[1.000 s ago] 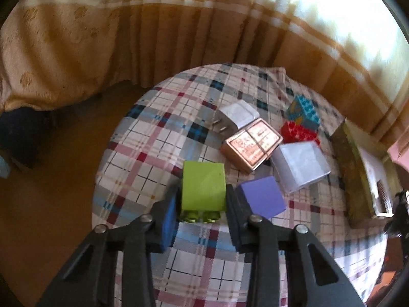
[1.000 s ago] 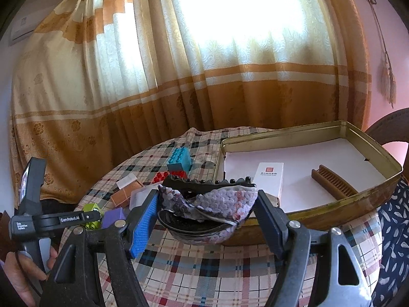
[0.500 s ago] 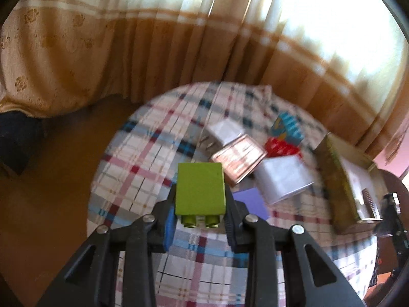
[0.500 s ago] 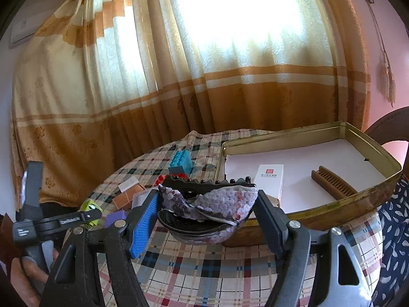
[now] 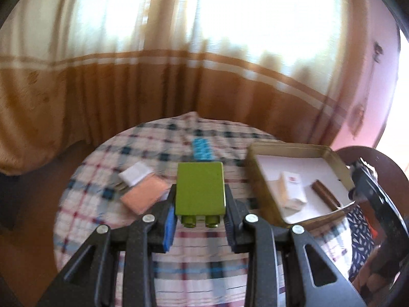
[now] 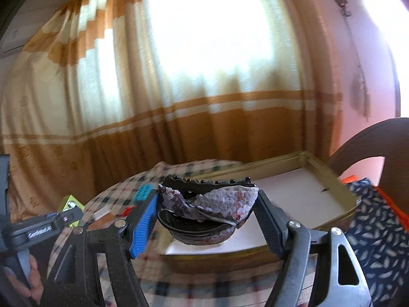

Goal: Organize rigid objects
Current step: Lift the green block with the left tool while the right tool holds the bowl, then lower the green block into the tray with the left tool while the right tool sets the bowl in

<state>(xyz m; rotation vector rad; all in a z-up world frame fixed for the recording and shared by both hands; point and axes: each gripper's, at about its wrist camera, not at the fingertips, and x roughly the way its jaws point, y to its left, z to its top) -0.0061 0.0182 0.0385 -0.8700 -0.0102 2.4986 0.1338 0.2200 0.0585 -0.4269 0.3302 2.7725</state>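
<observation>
Green plastic fills the middle of the left wrist view: a lime-green building block (image 5: 200,188) sits clamped between the jaws of the left gripper (image 5: 200,220), studs pointing back toward the camera, held up off the checked tablecloth (image 5: 107,179) of the round table. Below and beyond it lie a white plug adapter (image 5: 135,175), a peach-coloured flat box (image 5: 144,195) and a blue block (image 5: 202,148), all toward the table's far side, while the gold tin tray (image 5: 258,179) sits at the table's right edge with a small white box (image 5: 291,188) and a brown comb (image 5: 326,195) already inside. The grip is only on the block's smooth side walls, so I'd worry it could twist or slide out on the way to the tray; the blurred picture makes a quick swing seem likely. In the right wrist view, the right gripper (image 6: 207,215) is clenched on a scale-patterned hair claw clip (image 6: 208,204), which hangs over the near rim of the same tray (image 6: 347,197). The clip is curved and toothed, so it may sit skewed between the pads and drop crookedly, or strike the rim. The left gripper (image 6: 64,217) shows at this view's left edge with the green block; both hands heading for one tray could collide, or knock the things already inside.
</observation>
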